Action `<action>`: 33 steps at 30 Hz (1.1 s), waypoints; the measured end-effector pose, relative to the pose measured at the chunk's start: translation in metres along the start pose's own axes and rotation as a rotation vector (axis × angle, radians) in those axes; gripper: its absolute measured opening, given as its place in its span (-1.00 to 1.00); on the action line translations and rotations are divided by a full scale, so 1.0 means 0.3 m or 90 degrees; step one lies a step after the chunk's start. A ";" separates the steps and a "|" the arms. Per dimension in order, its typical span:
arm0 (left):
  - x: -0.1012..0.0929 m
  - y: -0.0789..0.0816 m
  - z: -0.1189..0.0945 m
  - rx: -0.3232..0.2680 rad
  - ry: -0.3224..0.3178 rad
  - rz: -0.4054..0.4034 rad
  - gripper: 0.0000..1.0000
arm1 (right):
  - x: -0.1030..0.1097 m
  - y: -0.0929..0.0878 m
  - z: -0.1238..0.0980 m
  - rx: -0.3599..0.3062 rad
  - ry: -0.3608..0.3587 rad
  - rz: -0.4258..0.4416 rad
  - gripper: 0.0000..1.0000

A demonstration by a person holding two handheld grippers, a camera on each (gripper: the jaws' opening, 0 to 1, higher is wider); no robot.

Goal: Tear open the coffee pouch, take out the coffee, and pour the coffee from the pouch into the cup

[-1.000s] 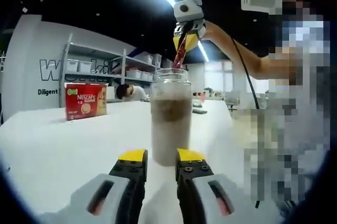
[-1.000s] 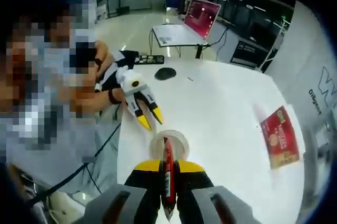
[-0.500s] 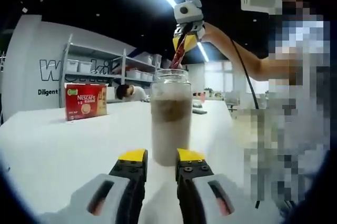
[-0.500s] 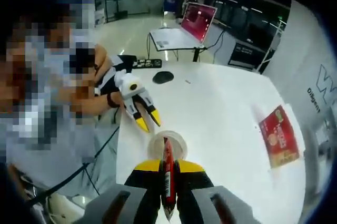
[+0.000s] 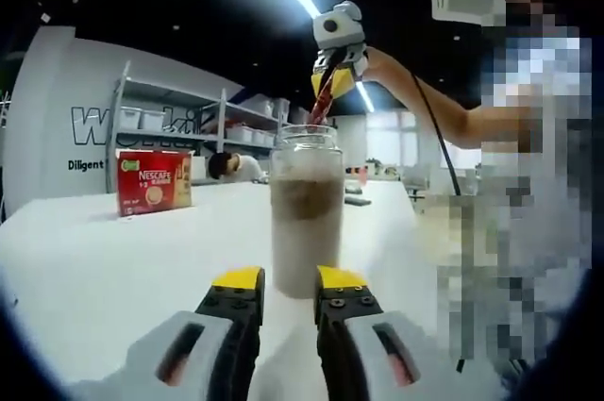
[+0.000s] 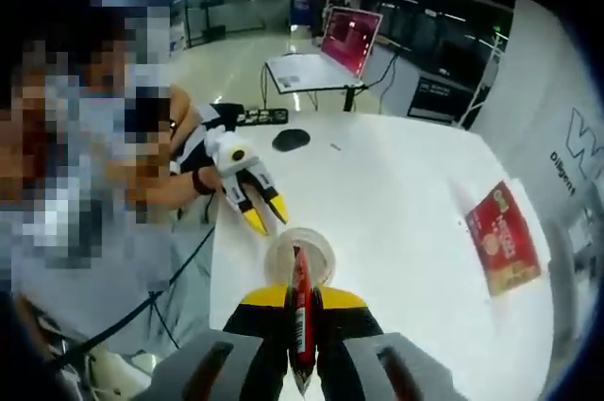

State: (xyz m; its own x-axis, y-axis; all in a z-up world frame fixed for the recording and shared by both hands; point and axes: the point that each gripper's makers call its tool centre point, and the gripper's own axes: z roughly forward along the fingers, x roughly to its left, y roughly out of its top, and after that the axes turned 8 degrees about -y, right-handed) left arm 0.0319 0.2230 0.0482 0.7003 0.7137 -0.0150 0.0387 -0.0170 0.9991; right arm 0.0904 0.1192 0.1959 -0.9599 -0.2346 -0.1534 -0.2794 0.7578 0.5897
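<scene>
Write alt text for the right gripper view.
The right tool pinches a red coffee pouch upright, its top end over an open glass jar on a white table. The left tool rests beside the jar; a red coffee box lies farther right.

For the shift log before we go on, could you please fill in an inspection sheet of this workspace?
Surface: white table, bare near the jar.
Job's things: glass jar upright, holding brown coffee; red coffee pouch held above its mouth.
Clutter: red Nescafe box apart from the jar; dark mouse-like item, keyboard at the far edge.
Grippers: right tongs shut on the pouch; left tongs open, in front of the jar, contact unclear.
Cables: black cable hanging from the right arm.
Surroundings: shelving, desk with red screen.
</scene>
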 end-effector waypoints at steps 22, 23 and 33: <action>0.003 -0.001 -0.001 0.001 0.000 0.003 -0.55 | -0.005 -0.012 0.066 -0.018 0.012 0.012 -0.81; 0.003 -0.001 -0.001 0.002 0.000 0.003 -0.55 | -0.005 -0.007 0.062 -0.022 0.014 0.012 -0.81; 0.002 -0.002 0.003 0.003 0.001 0.003 -0.55 | -0.014 -0.030 0.056 -0.026 0.011 0.018 -0.81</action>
State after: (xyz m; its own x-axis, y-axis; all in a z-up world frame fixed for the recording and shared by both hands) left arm 0.0329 0.2228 0.0476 0.6997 0.7144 -0.0099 0.0388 -0.0242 0.9990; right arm 0.0964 0.1236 0.1778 -0.9667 -0.2242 -0.1235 -0.2513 0.7391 0.6250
